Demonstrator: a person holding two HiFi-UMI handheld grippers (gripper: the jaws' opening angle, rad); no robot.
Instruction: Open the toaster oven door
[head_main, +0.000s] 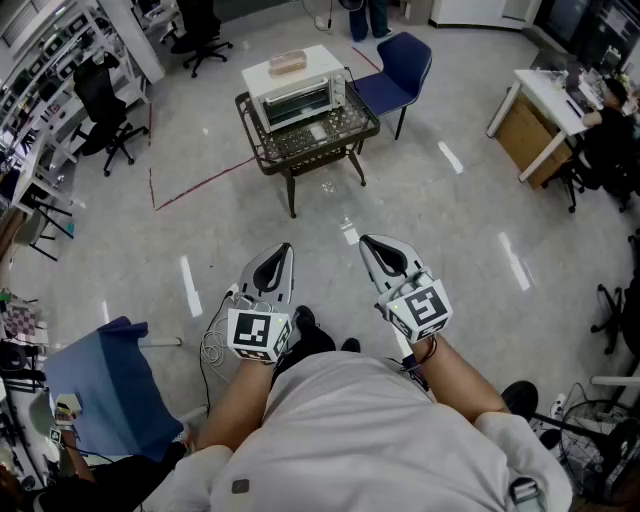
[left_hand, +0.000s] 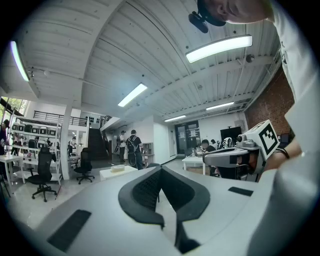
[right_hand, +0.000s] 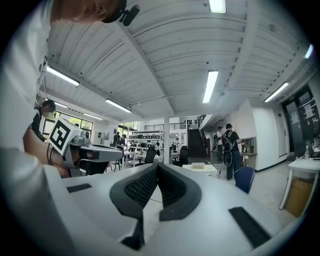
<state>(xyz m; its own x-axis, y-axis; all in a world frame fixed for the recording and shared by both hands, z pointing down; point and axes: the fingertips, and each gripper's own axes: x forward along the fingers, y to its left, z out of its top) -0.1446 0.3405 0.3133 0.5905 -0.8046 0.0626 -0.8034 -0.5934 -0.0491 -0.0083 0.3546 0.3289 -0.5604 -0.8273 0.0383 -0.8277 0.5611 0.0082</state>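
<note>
1. Left gripper (head_main: 280, 255) and right gripper (head_main: 372, 246) had jaws pressed together, holding nothing.
2. The oven (head_main: 297, 92) sat on a surface (head_main: 262, 140) well ahead, door closed; walking closer likely came first.

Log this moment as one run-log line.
toaster oven: on table, door looks shut | left tongs: shut, empty | right tongs: shut, empty | both far from oven

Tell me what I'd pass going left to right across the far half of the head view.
black office chair → second black office chair → toaster oven on a wire table → blue chair → white desk
</note>
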